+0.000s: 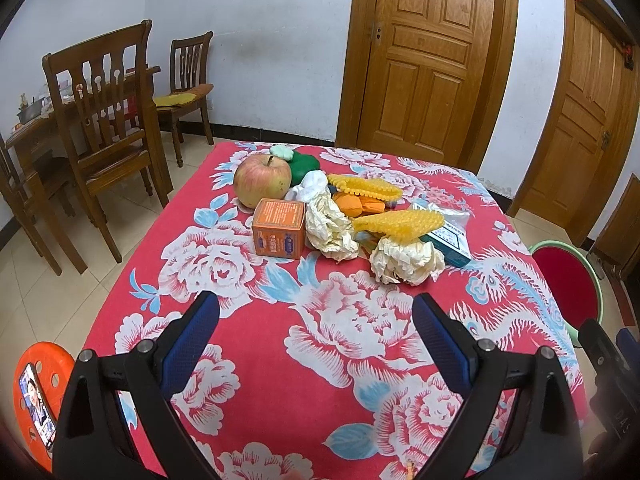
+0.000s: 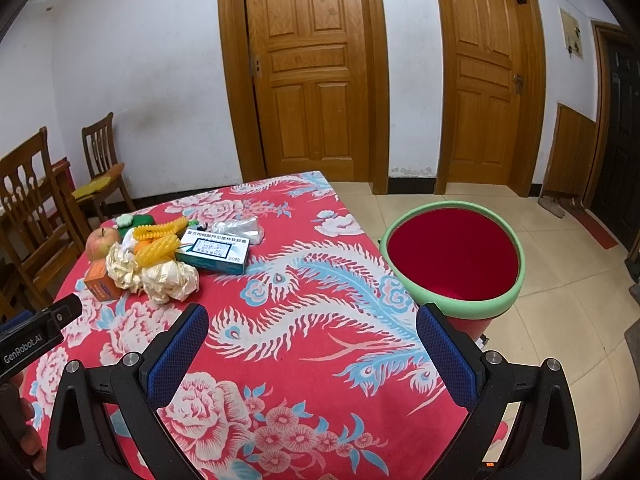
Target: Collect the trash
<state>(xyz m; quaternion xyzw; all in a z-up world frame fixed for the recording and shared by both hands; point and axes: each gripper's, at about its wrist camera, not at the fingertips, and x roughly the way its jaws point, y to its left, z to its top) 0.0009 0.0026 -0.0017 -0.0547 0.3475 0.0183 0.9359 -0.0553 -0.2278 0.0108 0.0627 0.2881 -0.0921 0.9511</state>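
Two crumpled cream paper balls (image 1: 406, 261) (image 1: 330, 226) lie in a pile on the red floral tablecloth (image 1: 280, 332), with an orange box (image 1: 279, 228), a teal medicine box (image 2: 213, 254), a clear plastic wrapper (image 2: 239, 229), an apple (image 1: 262, 179), yellow toy corn (image 1: 400, 224) and green items. A red bin with a green rim (image 2: 454, 254) stands on the floor right of the table. My left gripper (image 1: 316, 320) is open and empty, short of the pile. My right gripper (image 2: 312, 330) is open and empty over the table's right part, beside the bin.
Wooden chairs (image 1: 108, 136) and a wooden table stand to the left. An orange stool (image 1: 38, 396) with a phone on it sits at the near left. Two wooden doors (image 2: 308, 68) are behind. Tiled floor surrounds the table.
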